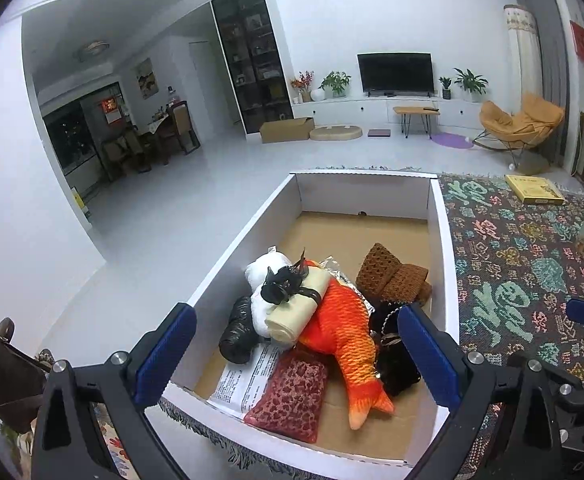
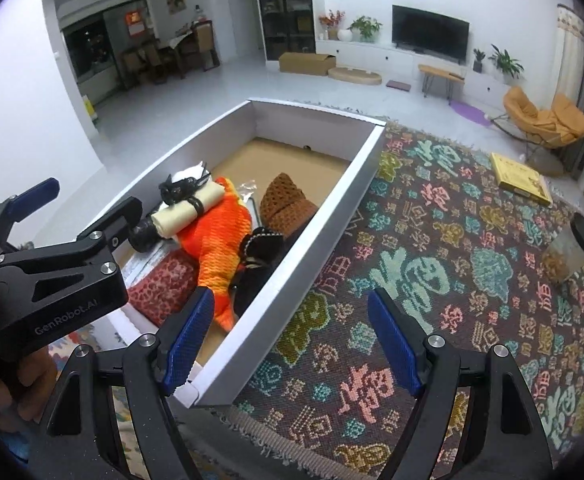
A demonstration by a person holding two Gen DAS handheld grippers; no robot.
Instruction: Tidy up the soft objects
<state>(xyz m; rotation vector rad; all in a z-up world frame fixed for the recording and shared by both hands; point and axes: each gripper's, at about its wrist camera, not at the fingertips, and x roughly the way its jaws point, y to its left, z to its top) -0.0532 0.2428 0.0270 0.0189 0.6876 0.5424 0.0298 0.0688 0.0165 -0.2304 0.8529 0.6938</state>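
Note:
A white cardboard box [image 1: 440, 240] [image 2: 332, 216] sits on a patterned woven cloth [image 2: 432, 280]. Inside lie an orange fish plush [image 1: 344, 332] [image 2: 220, 236], a cream roll tied with a black band [image 1: 296, 312] [image 2: 188, 208], a red spotted pouch [image 1: 292, 396] [image 2: 160, 288], a brown crocheted piece [image 1: 392, 276] [image 2: 284, 204], a black wrapped bundle [image 1: 236, 336] and a black soft item [image 1: 396, 356] [image 2: 256, 256]. My left gripper [image 1: 296, 356] [image 2: 88, 200] hangs open over the box's near end, holding nothing. My right gripper [image 2: 292, 344] is open and holds nothing, straddling the box's right wall and the cloth.
A yellow book [image 1: 534, 190] [image 2: 520, 178] and a jar with a black lid [image 2: 568, 252] rest on the cloth to the right of the box. A brown bag [image 1: 4, 372] hangs at the left. The far half of the box floor is bare cardboard.

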